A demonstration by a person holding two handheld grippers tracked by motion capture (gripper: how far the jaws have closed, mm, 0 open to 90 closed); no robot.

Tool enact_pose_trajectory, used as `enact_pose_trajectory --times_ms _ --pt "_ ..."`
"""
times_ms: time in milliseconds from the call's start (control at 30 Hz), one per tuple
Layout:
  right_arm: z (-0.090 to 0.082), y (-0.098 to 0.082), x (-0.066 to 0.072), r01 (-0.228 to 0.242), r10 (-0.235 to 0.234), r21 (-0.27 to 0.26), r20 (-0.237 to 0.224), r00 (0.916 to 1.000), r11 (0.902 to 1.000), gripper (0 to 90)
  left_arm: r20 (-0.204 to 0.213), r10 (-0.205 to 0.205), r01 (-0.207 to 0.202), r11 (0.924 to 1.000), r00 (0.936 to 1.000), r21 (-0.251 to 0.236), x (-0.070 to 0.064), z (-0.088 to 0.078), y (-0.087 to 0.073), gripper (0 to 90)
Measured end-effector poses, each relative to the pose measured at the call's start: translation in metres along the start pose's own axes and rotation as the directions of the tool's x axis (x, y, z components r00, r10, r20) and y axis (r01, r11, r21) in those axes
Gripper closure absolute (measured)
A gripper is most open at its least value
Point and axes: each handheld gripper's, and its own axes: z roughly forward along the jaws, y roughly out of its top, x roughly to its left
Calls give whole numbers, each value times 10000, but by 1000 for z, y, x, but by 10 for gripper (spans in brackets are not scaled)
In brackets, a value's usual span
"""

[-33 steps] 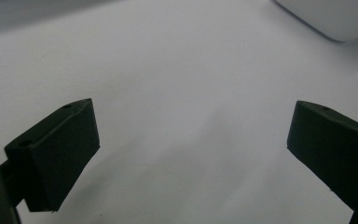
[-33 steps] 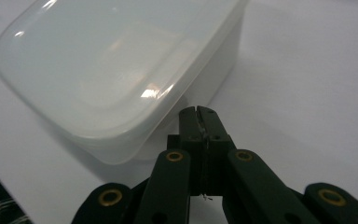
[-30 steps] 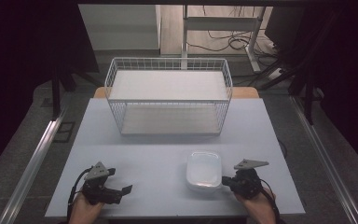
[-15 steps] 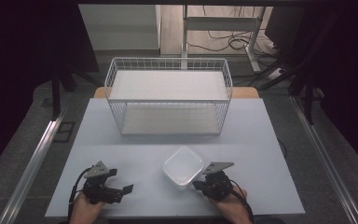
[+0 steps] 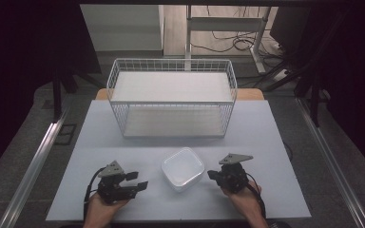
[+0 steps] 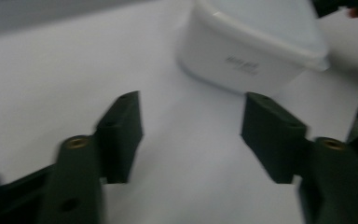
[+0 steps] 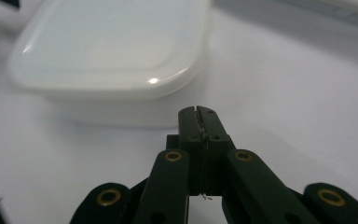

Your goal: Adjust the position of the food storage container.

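A white lidded plastic container (image 5: 182, 168) sits on the pale table (image 5: 266, 137), between my two grippers. To its left, my left gripper (image 5: 139, 180) points at it from a short way off. In the left gripper view the container (image 6: 251, 46) lies ahead. The left gripper (image 6: 191, 116) has just been closing, and its jaws stand apart with nothing between them. To the container's right, my right gripper (image 5: 212, 175) is shut. In the right gripper view the shut right gripper (image 7: 199, 114) holds nothing, and its tips sit just short of the container (image 7: 112, 51) wall.
A white wire basket (image 5: 171, 95) with an open top stands across the far half of the table. Bare table lies between it and the container. A metal rail (image 5: 38, 161) runs along the floor on the left. Cables and a stand's legs lie beyond the table.
The container has slid left and turned, with the shut right gripper right behind it. That gripper has since drawn back a little right. The left gripper moved slightly right and its jaws narrowed.
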Motion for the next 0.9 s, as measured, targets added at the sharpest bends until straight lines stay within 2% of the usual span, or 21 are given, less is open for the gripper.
enact_pose_trajectory --times_ms 67,133,167,200,233,367,400,500,533,567,633,733,767,900 --pt "3 4 -6 76 -75 -79 103 9999 9999 893 72 272 -273 9994 9996 220 -7 11 6 598" --pt "10 8 -11 109 -108 -52 70 9999 9999 893 -36 500 -498 9974 9987 516 -14 25 11 757" --pt "13 10 -13 96 -96 -45 -1 10000 9999 893 -21 532 -530 9964 9986 658 -17 32 14 804" --pt "19 13 -15 100 -100 -62 -130 9999 9999 893 -21 532 -530 9964 9986 658 -17 32 14 857" --pt "23 16 -15 148 -149 -82 -179 9997 9999 893 -10 509 -506 9943 9987 939 -19 42 17 892" --pt "33 25 -14 371 -372 -65 -211 9991 9993 895 -59 391 -382 9928 9992 1138 -18 51 21 900" --pt "34 25 -12 329 -329 -8 -190 9993 9995 895 -267 382 -349 9929 9989 1140 -17 53 22 900" --pt "32 25 -10 312 -311 20 -293 9991 9995 895 -352 212 -171 9937 9992 1107 -13 53 23 900" --pt "32 24 -5 366 -364 61 -366 9987 9993 895 -490 37 14 9945 9988 1044 -8 52 25 900" --pt "32 24 -5 366 -364 61 -366 9987 9993 895 -490 37 14 9945 9988 1044 -8 52 25 900" --pt "33 23 4 545 -534 228 -476 9974 9983 895 -590 -164 218 9954 9981 932 1 48 27 900" --pt "34 22 9 631 -614 319 -516 9968 9975 895 -618 -235 286 9961 9978 838 6 46 29 900" --pt "34 21 15 717 -697 375 -527 9962 9967 895 -602 -313 361 9960 9977 812 8 46 30 900" --pt "34 20 16 722 -704 367 -486 9963 9967 894 -631 -248 300 9961 9977 832 7 47 30 900"
